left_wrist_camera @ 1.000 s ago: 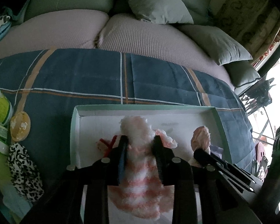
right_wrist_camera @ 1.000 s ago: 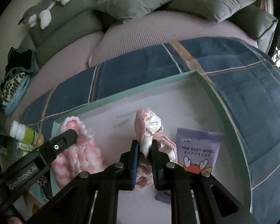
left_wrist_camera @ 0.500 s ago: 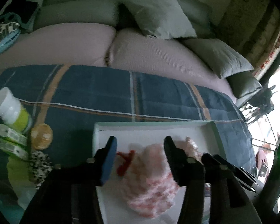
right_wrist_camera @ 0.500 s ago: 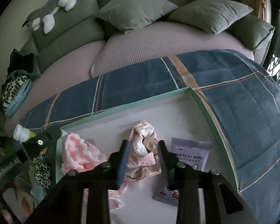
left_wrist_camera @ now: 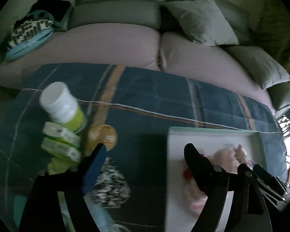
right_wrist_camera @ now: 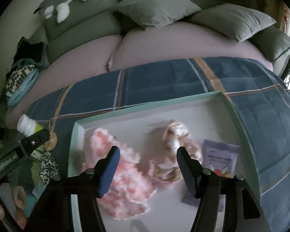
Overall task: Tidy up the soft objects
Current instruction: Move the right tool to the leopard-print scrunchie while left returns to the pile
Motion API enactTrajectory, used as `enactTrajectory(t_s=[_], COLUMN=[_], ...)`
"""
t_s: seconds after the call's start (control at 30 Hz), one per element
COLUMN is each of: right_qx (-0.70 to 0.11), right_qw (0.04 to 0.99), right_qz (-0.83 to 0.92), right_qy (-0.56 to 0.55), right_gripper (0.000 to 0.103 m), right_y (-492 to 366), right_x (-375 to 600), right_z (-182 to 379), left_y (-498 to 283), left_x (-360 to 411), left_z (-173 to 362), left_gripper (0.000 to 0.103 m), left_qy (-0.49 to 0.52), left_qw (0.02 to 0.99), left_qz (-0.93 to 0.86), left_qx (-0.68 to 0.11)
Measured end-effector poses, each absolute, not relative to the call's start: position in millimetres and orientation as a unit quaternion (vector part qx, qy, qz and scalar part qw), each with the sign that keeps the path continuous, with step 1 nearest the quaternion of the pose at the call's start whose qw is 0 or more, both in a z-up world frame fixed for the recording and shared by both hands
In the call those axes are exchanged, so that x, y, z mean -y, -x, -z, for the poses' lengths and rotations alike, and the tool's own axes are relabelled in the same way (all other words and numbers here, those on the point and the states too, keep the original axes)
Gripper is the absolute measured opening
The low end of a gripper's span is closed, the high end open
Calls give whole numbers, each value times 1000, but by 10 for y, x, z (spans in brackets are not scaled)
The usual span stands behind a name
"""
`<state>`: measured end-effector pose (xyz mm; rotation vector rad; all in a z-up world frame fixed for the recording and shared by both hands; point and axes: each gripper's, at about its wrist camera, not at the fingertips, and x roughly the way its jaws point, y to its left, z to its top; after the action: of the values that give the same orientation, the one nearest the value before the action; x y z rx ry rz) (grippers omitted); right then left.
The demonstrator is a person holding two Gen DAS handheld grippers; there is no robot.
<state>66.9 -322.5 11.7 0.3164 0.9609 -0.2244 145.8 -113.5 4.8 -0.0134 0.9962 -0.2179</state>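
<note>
Left wrist view: the left gripper (left_wrist_camera: 145, 150) is spread wide and holds nothing. A leopard-print fabric piece (left_wrist_camera: 111, 185) lies on the blue plaid blanket (left_wrist_camera: 156, 96) at lower centre of the frame, just below and slightly left of the midpoint between the fingertips, close under the blue-padded finger. It is blurred, so its long axis cannot be told; it seems to run up and down the frame. Judged from this, the left tool is much the nearer one to it, and a short downward reach would bring it between the fingers.

Right wrist view: the right gripper (right_wrist_camera: 147, 152) is likewise spread and empty, above the mint-rimmed tray (right_wrist_camera: 145, 104). In the tray lie one pink-and-white fluffy knit (right_wrist_camera: 123, 176) at lower left of centre, one pale pink garment bundle (right_wrist_camera: 176, 145) at centre right, and one purple baby-wipes pack (right_wrist_camera: 220, 156) at right, touching or just beside the bundle.

Counts: two soft items in the tray, one wipes pack, one print piece outside it. Beside the tray at left: one white-capped green bottle (left_wrist_camera: 61, 106), two small green boxes (left_wrist_camera: 60, 141), one round orange tin (left_wrist_camera: 103, 137). Three grey cushions (right_wrist_camera: 154, 7) and one grey-and-white plush toy (right_wrist_camera: 61, 2) sit on the sofa at upper frame.
</note>
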Motion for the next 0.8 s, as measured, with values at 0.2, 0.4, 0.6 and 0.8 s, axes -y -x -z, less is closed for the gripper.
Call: enactTrajectory(t_s=[0.2,0.4,0.6,0.8], right_qx=[-458,-461,-462,-465], right_qw=[876,877,879,880], right_qz=[92,75,42,20], right_qy=[-121,-113,-112,-97], right_gripper=[75,80,87,89], right_y=[-707,-736,-770,-805], right_x=[2975,2768,2531,2293], right_z=[-160,-158,-152,-124], left_y=[-1485,-1445,-1398,-1353], left_x=[796,410,39,-349], left_z=[-87,-177,-205,-209], left_gripper=[98,98,99,100], left_qy=[8,22,37,63], left_qw=[877,886,886,885], left_qz=[51,10,-24,-54], left_qx=[-477,-464,-461,-459])
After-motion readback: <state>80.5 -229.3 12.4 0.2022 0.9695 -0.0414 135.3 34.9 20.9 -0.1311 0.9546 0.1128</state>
